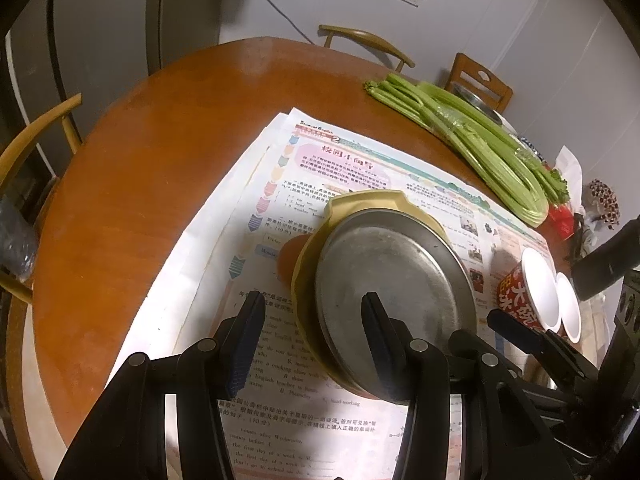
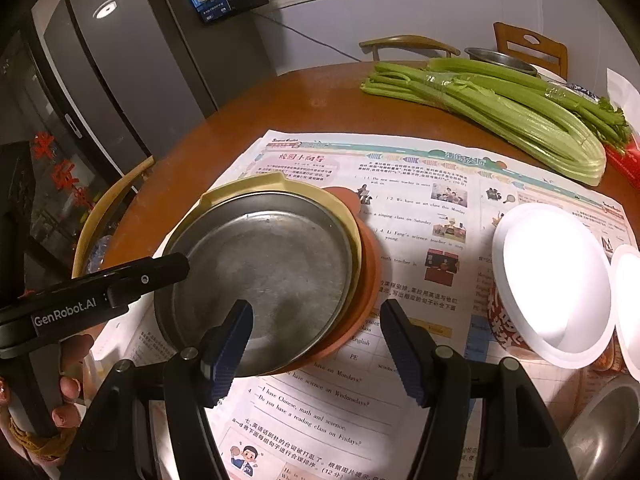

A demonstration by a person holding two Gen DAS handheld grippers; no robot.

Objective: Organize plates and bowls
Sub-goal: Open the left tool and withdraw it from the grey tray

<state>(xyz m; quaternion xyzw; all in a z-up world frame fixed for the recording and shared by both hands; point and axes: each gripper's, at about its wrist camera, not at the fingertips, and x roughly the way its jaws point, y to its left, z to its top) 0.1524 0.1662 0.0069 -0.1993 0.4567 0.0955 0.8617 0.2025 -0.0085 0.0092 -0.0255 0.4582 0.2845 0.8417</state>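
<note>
A steel plate [image 1: 394,292] [image 2: 264,272] lies on a yellow plate [image 1: 360,204] [image 2: 256,186], which lies on an orange plate [image 1: 290,258] [image 2: 368,280], all stacked on a newspaper. My left gripper [image 1: 314,340] is open and empty, its right finger over the steel plate's near edge; it also shows in the right wrist view [image 2: 172,268] at the stack's left rim. My right gripper [image 2: 316,344] is open and empty, just in front of the stack. Two red-and-white paper bowls [image 1: 532,296] [image 2: 552,288] stand to the right.
A newspaper [image 1: 248,208] [image 2: 400,184] covers the round wooden table [image 1: 140,180]. A celery bunch [image 1: 472,136] [image 2: 500,108] lies at the far right, with a steel bowl [image 2: 500,60] behind it. Another steel bowl [image 2: 608,432] sits near right. Chairs ring the table.
</note>
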